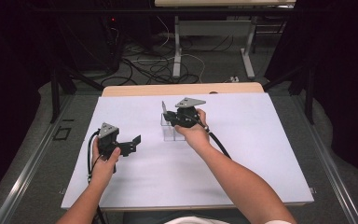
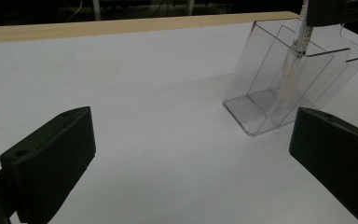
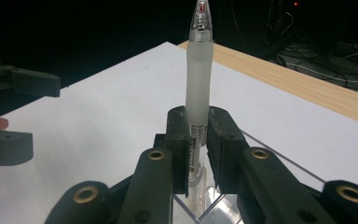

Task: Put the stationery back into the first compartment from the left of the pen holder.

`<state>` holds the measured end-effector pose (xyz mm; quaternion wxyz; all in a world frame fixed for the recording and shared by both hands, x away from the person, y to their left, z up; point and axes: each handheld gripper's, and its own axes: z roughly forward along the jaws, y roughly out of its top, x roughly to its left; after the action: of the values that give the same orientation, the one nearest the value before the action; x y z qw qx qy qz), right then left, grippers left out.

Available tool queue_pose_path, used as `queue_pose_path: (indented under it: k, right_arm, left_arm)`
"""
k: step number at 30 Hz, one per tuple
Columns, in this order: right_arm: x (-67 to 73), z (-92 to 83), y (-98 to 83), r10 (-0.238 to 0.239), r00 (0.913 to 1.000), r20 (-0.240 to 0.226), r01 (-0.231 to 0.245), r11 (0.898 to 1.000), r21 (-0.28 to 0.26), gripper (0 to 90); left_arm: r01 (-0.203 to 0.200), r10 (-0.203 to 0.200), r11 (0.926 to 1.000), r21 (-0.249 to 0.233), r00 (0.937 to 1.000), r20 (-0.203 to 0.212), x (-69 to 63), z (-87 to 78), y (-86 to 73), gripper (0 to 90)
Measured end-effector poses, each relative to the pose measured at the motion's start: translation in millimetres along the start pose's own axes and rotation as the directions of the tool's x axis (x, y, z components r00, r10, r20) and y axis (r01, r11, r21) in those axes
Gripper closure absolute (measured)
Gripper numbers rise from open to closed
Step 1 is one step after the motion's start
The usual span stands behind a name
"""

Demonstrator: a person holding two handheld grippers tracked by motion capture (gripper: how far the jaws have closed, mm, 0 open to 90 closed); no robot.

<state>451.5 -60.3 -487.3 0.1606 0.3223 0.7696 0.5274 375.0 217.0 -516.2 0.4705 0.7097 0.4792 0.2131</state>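
Here the right gripper is clamped on a pen, its two black jaws pressed flat against the lower barrel from either side. The pen stands roughly upright in that grip, its frosted white body rising above the jaws to a clear tip with a touch of red inside, while its lower end reaches down into a clear plastic holder. In the left gripper view the barrel shows through the holder's transparent walls, sitting in one of the rear compartments near a dividing wall — whether its end touches the floor of the holder I cannot tell.

The holder stands on the white sheet that covers the table, toward the far middle of it, with the table's wooden edge just beyond. In the high view the right hand sits right over the holder, with the right gripper pointing down into it and its grey three-cornered plate on top.

The left gripper is well apart from the holder, over the left part of the sheet and held by the left hand. Its jaws stand wide apart with nothing between them — from its own view they frame bare white sheet, with the holder off to the upper right
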Motion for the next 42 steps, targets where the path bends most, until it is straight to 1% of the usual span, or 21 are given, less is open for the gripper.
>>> queue_pose_path:
  k: [3, 4, 5, 8, 9, 11, 16, 18, 19, 20, 22, 24, 25, 26, 29, 30, 32, 36, 37, 38, 42]
  right_arm:
    - [0.7, 1.6, -1.1, -0.015, 0.9999, -0.001, 0.015, 1.0, 0.014, 79.3]
    - [1.8, 1.9, -1.8, -0.003, 1.0, 0.002, 0.003, 1.0, 0.023, 79.3]
    - [0.9, 3.1, -2.2, -0.017, 0.9999, 0.0, 0.017, 1.0, 0.019, 79.2]
    - [2.1, 4.2, -3.9, -0.006, 1.0, 0.003, 0.006, 0.999, 0.043, 79.2]
    - [1.3, 4.5, -3.9, -0.022, 0.9998, 0.0, 0.022, 0.998, 0.055, 79.2]
    - [2.4, 5.2, -5.2, -0.01, 0.9999, 0.008, 0.01, 0.999, 0.049, 79.1]
    - [-0.1, 3.5, -6.5, -0.014, 0.9999, 0.009, 0.013, 0.997, 0.07, 78.9]
    - [-1.4, 3.6, -7.8, -0.014, 0.9999, 0.007, 0.013, 0.998, 0.06, 78.0]
    - [-1.7, 2.5, -7.6, -0.014, 0.9999, 0.008, 0.013, 0.997, 0.071, 77.4]
    - [-2.0, 2.8, -8.0, -0.012, 0.9999, 0.006, 0.012, 0.998, 0.057, 76.5]
    - [-2.1, 1.4, -7.5, 0.009, 0.9999, 0.011, -0.009, 0.999, 0.042, 73.1]
    - [-3.1, -0.9, -6.0, 0.015, 0.9999, 0.004, -0.015, 0.999, 0.038, 69.9]
    - [-3.2, -3.0, -4.7, 0.018, 0.9998, 0.002, -0.018, 0.998, 0.054, 68.0]
    - [-3.3, -3.4, -4.5, 0.022, 0.9997, 0.002, -0.022, 0.999, 0.037, 65.8]
    - [-3.8, -8.0, -2.4, 0.035, 0.9994, -0.001, -0.035, 0.999, 0.033, 61.6]
    - [-4.1, -10.7, -1.2, 0.033, 0.9995, -0.001, -0.033, 0.999, 0.042, 59.8]
    - [-4.4, -13.1, -0.5, 0.029, 0.9996, 0.001, -0.029, 1.0, 0.008, 55.3]
    - [-5.2, -22.7, 1.3, 0.031, 0.9995, 0.004, -0.031, 0.999, -0.008, 47.1]
    - [-6.4, -24.6, 1.4, 0.022, 0.9997, 0.007, -0.022, 1.0, -0.015, 45.1]
    - [-6.1, -27.7, 1.4, 0.036, 0.9993, 0.012, -0.036, 0.999, -0.01, 43.5]
    - [-8.5, -37.6, 1.5, 0.015, 0.9994, 0.03, -0.014, 1.0, -0.02, 38.7]
  left_arm:
    - [-0.004, 0.004, 1.0, 0.005, 1.0, 0.0, 0.0, 0.3, -0.1, 0.3]
    - [-0.002, 0.002, 1.0, 0.004, 1.0, 0.001, 0.1, 0.2, 0.0, 0.2]
    - [0.0, 0.0, 1.0, 0.001, 1.0, 0.001, 0.3, -0.1, 0.0, 0.3]
    - [0.001, -0.001, 1.0, 0.001, 1.0, -0.001, 1.1, -0.2, -0.2, 0.3]
    - [0.001, -0.001, 1.0, 0.003, 1.0, -0.002, 1.1, -0.1, -0.2, 0.3]
    - [0.002, -0.002, 1.0, 0.005, 1.0, -0.002, 0.9, 0.2, -0.2, 0.2]
    - [-0.003, 0.003, 1.0, 0.009, 1.0, -0.002, 0.2, 1.0, -0.4, 0.2]
    - [-0.002, 0.002, 1.0, 0.009, 1.0, -0.002, 0.7, 0.4, -0.2, 0.3]
    - [-0.001, 0.001, 1.0, 0.01, 1.0, -0.003, 0.8, 0.3, -0.2, 0.3]
    - [0.0, 0.0, 1.0, 0.009, 1.0, -0.004, 0.8, 0.4, -0.3, 0.3]
    - [-0.001, 0.001, 0.9999, 0.011, 1.0, -0.005, 0.8, 0.4, -0.4, 0.3]
    - [-0.005, 0.005, 0.9999, 0.011, 1.0, -0.004, 0.5, 0.2, -0.4, 0.3]
    - [-0.004, 0.004, 0.9999, 0.01, 1.0, -0.004, 0.4, 0.0, -0.4, 0.3]
    - [-0.004, 0.004, 0.9999, 0.01, 1.0, -0.003, 0.5, -0.3, -0.4, 0.3]
    - [0.002, -0.002, 1.0, 0.006, 1.0, -0.005, 0.8, 0.0, -0.7, 0.3]
    - [0.003, -0.003, 1.0, 0.007, 1.0, -0.005, 1.0, 0.0, -0.7, 0.2]
    - [0.003, -0.003, 1.0, 0.007, 1.0, -0.005, 1.0, 0.1, -0.7, 0.3]
    - [0.001, -0.001, 1.0, 0.007, 1.0, -0.004, 0.9, 0.0, -0.7, 0.3]
    - [0.001, -0.001, 1.0, 0.007, 1.0, -0.004, 0.9, -0.1, -0.7, 0.3]
    - [0.0, 0.0, 1.0, 0.007, 1.0, -0.004, 0.9, -0.1, -0.7, 0.3]
    - [0.002, -0.002, 1.0, 0.007, 1.0, -0.005, 0.8, -0.1, -0.8, 0.3]
